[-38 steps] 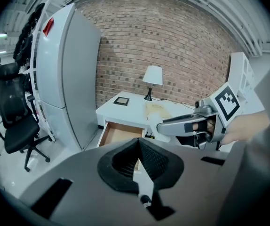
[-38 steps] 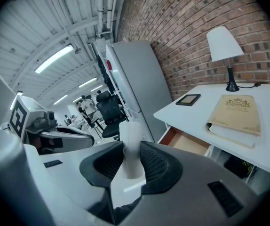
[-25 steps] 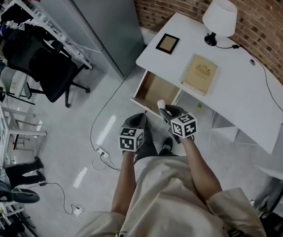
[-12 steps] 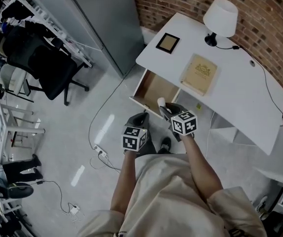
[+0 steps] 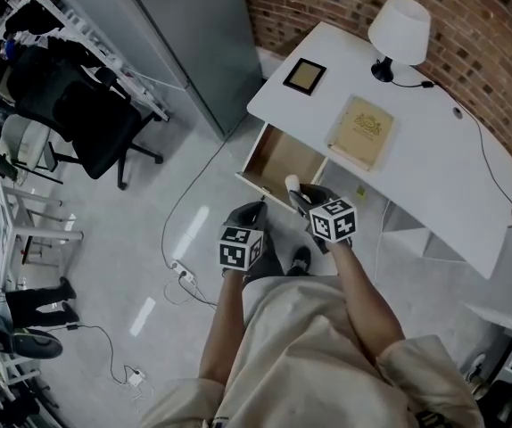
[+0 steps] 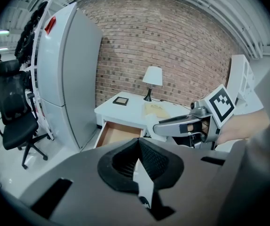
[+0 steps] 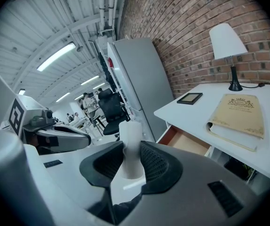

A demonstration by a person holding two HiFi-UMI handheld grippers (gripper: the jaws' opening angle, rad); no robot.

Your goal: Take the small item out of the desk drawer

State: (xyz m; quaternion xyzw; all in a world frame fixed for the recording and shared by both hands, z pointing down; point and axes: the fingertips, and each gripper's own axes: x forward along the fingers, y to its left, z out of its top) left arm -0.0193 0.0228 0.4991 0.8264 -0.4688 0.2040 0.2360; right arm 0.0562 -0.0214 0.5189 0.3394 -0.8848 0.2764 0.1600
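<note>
Matt whites, bare wood and rough brick on my screens.
I read the desk (image 5: 434,176) top as smooth matt white and the drawer (image 5: 278,157) inside as bare light wood. The wall (image 5: 497,52) is rough brick; the floor (image 5: 140,230) is smooth with a faint gloss. The book (image 5: 361,134) has a matt tan cover. The right gripper (image 7: 128,150) has ribbed matt black pads (image 7: 157,166) in smooth grey plastic; the item (image 7: 130,131) looks smooth matt white.

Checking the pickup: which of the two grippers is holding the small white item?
The right gripper, clamped on the white item; the left gripper has its jaws together with nothing between them.
</note>
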